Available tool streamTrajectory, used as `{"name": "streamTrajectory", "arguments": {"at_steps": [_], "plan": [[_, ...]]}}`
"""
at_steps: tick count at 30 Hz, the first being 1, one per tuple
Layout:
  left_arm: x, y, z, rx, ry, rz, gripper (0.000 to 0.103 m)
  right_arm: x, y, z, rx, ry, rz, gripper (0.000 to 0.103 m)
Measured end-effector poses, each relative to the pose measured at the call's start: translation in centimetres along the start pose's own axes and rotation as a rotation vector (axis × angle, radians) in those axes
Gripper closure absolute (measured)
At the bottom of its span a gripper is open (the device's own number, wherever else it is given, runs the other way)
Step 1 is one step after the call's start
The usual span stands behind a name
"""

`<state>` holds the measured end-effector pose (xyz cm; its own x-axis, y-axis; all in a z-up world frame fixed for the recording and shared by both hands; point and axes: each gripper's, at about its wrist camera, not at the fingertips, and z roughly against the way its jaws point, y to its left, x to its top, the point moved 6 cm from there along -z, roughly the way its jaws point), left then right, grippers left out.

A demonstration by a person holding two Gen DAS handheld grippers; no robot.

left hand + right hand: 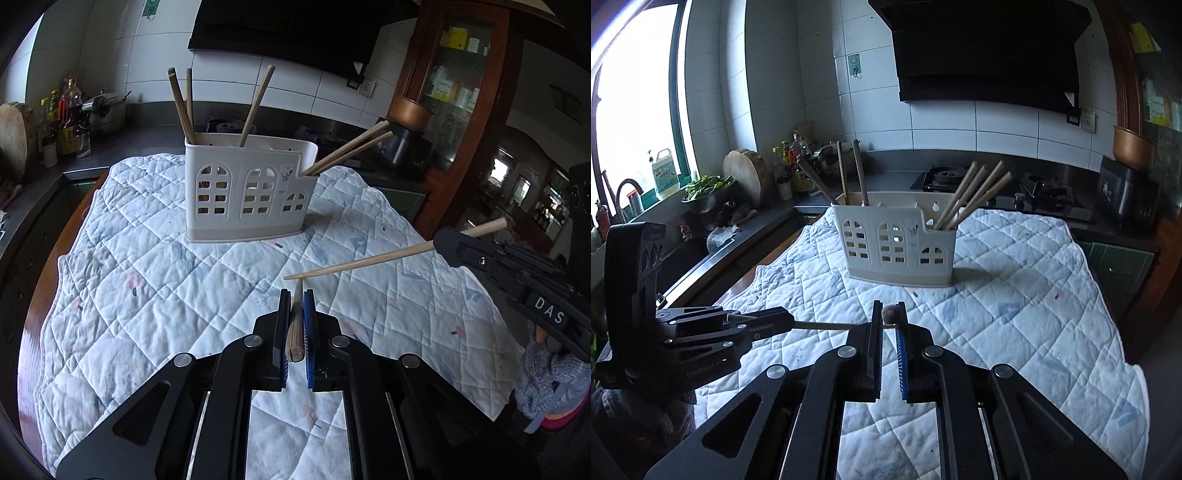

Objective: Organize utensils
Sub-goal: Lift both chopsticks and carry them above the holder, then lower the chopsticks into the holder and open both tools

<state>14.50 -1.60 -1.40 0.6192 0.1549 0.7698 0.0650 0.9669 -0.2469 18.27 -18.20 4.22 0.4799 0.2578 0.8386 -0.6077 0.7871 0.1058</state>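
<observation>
Starting at the left edge of the left wrist view: a wooden board (13, 138) leans on the dark counter (122, 147), with a bunch of bottles (64, 118) right next to it. The table is covered by a white quilted cloth (147, 280). Toward its far end stands a white holder (247, 192) with window-shaped cutouts. Three chopsticks (181, 107) stick up out of its tall section, and two more (351, 149) lean out to the right from the low end compartment.

Front and centre, the left gripper (296, 295) is clamped tight on a chopstick (295, 332), which runs lengthwise between the pads with its thick end toward the camera, held up off the cloth. To its right, the right gripper (447, 242) comes in from the side, closed on another chopstick (358, 261). That stick lies crosswise in the air, and its thin tip sits just above the left one's far end.

In the right wrist view, the left gripper (783, 319) shows at the left with its stick poking toward the middle. The right gripper (889, 310) pinches its chopstick (888, 314) near the pad tips, seen end-on. Both sticks are near the holder (894, 243) but well short of it.
</observation>
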Motion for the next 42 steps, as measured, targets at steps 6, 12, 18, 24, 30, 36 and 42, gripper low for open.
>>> {"name": "streamTrajectory", "arguments": {"at_steps": [6,12,18,24,30,36,42], "plan": [[4.2,1.3,0.1,0.018,-0.015,-0.032,0.098,5.7,-0.8,-0.4,0.021,0.003,0.015,0.096],[8.0,2.4,-0.3,0.052,-0.012,-0.067,0.098,11.4,-2.1,-0.5,0.015,-0.001,0.020,0.096],[12.5,2.2,1.0,0.084,-0.072,-0.123,0.098,15.4,-3.2,-1.1,-0.004,0.006,0.020,0.096],[16.4,1.7,2.9,0.101,-0.147,-0.153,0.098,17.1,-3.7,-2.2,-0.043,0.013,0.033,0.096],[19.6,1.8,4.3,0.119,-0.209,-0.156,0.098,18.1,-4.4,-3.1,-0.054,0.008,0.021,0.096],[24.3,1.8,7.1,0.151,-0.324,-0.143,0.098,19.3,-4.8,-3.8,-0.076,0.001,0.020,0.096],[26.0,2.7,5.6,0.205,-0.360,-0.108,0.098,18.9,-4.8,-5.2,-0.083,0.034,0.025,0.096]]}}
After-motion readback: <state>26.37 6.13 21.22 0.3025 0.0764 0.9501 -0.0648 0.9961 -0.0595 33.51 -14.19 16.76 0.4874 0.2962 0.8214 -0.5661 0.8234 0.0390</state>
